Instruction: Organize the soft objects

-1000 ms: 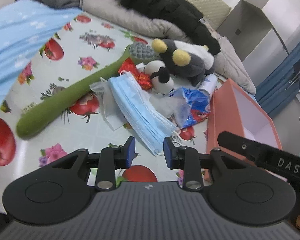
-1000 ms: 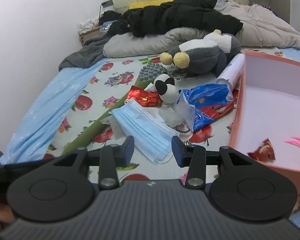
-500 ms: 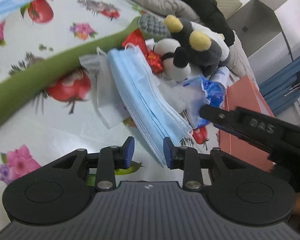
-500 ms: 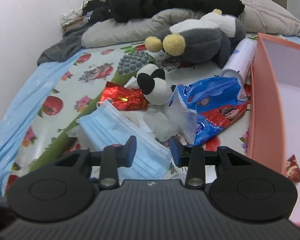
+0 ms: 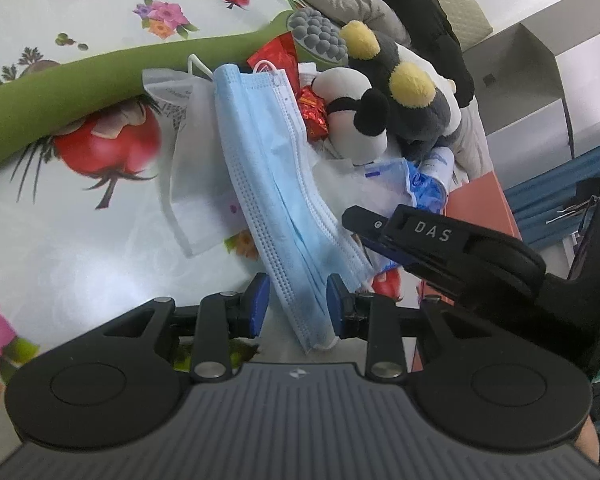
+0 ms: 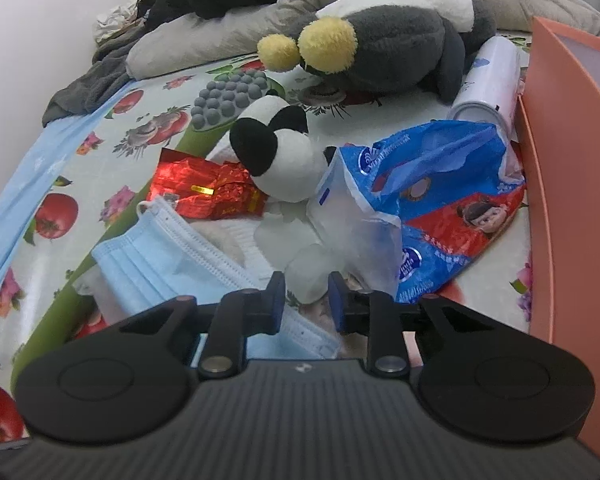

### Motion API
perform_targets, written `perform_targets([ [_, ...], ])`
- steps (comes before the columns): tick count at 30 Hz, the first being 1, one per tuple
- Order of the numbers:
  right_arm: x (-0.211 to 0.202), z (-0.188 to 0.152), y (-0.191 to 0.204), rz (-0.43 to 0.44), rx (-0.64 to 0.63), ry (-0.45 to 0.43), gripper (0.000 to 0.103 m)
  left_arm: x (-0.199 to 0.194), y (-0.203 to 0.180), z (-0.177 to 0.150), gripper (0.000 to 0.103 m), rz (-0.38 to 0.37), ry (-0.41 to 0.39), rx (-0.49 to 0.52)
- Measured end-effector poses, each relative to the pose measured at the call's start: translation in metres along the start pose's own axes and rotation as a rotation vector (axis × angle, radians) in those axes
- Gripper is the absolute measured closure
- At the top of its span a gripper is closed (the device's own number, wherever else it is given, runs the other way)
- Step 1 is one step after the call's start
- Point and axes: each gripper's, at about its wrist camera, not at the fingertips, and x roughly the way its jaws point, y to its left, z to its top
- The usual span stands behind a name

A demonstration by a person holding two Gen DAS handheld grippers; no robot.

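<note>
Left wrist view: left gripper [image 5: 294, 306] fingers are staying apart around the blue face mask [image 5: 276, 184]; right gripper [image 6: 305, 300] is closing around the panda plush's paw [image 6: 308, 272]. Squeeze gently.

A red foil wrapper [image 6: 208, 194] lies on the fruit-print bed sheet [image 5: 80, 208], beside a blue plastic bag [image 6: 432, 184]. A white can [image 6: 490, 76] lies against the pink box [image 6: 556, 160].
</note>
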Motion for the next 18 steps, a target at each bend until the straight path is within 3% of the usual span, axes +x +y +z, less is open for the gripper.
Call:
perform_targets([
  [5,0.005,0.004,0.001,0.004,-0.014,-0.006,0.083,0.007,0.000,0.007,0.070,-0.002,0.000,-0.016],
  [10,0.001,0.005,0.001,0.012,-0.030,-0.005,0.093,0.010,0.004,0.011,0.094,0.016,0.000,-0.056],
  [18,-0.023,-0.003,0.009,0.007,-0.076,-0.031,0.095,-0.010,0.000,0.008,0.097,0.001,-0.009,-0.024],
])
